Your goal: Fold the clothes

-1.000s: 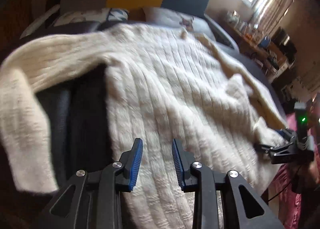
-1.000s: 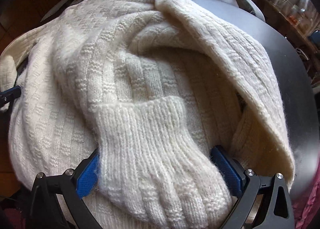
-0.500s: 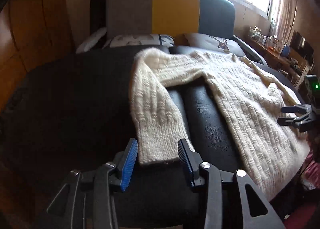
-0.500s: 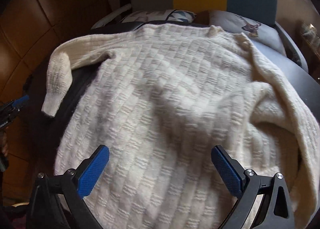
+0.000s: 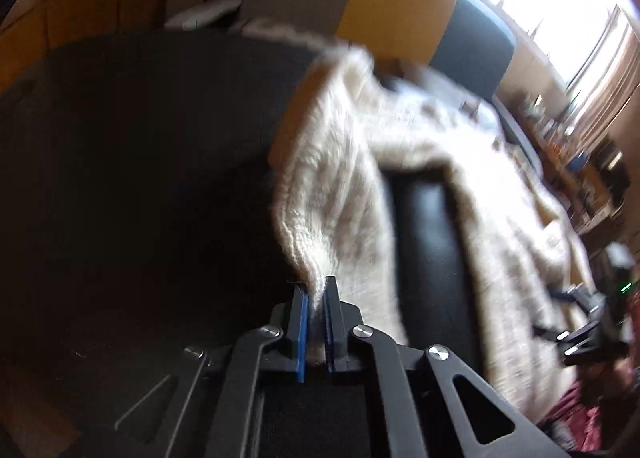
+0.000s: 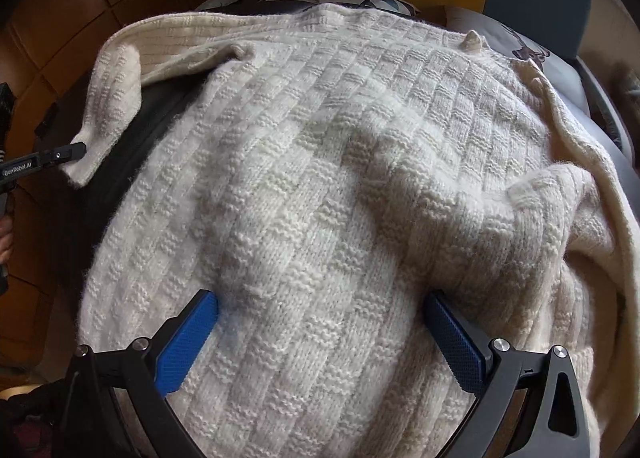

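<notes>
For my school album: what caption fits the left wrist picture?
Left hand-held gripper pinching the cuff of a cream knitted wool sweater above a black leather sofa.

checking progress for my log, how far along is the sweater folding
Early stage. Done: the cream chunky-knit sweater lies spread on the black leather bed surface. In hand: the left claw is shut on the sweater's left sleeve cuff, while the right claw is open over the body. Left: no completed body fold shows, and the far sleeve lies bunched.
</notes>
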Available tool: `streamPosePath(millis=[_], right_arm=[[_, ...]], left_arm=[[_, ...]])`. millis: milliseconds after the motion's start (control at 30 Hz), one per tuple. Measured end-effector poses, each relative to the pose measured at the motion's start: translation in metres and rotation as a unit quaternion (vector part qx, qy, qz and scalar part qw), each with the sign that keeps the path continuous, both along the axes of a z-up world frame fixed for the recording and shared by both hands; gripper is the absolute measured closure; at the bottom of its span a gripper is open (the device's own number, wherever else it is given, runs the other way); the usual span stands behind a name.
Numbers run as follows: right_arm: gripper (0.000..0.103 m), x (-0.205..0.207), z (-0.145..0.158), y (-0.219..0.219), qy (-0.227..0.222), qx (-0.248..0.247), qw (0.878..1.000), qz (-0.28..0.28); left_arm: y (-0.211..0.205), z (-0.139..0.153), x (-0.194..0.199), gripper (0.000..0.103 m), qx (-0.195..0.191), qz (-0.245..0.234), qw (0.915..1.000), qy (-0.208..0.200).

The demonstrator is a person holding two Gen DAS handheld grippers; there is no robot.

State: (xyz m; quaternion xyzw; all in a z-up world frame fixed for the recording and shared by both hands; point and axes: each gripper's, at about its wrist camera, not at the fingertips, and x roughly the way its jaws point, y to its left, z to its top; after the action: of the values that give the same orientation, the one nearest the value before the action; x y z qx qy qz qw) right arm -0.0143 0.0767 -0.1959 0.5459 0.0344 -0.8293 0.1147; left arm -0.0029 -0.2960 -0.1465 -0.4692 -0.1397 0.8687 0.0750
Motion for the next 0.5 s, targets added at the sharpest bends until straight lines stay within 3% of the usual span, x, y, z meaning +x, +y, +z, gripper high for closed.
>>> streamPosePath(millis=[167,267,400,500], right_arm=[[0.0,0.002,0.0,0.001,0.0,0.001,1.0,0.004],[0.0,0.003,0.0,0.001,0.001,0.002,1.0,0.003],[0.0,0.004,0.001,0.001,0.005,0.003,1.0,0.0],[0.0,0.003,0.003,0.001,0.004,0.004,1.0,-0.001]], left_arm=[[-0.069,0.07,0.005,0.098,0.083,0.033,0.9943,0.058],[-0.109,0.082,-0.006,0.098,0.1,0.048,0.9929,0.043],[-0.127,0.072,-0.044,0.098,0.0,0.073,0.9973,-0.008],[-0.136,0.044,-0.075,0.098,-0.082,0.092,0.9907,-0.057]])
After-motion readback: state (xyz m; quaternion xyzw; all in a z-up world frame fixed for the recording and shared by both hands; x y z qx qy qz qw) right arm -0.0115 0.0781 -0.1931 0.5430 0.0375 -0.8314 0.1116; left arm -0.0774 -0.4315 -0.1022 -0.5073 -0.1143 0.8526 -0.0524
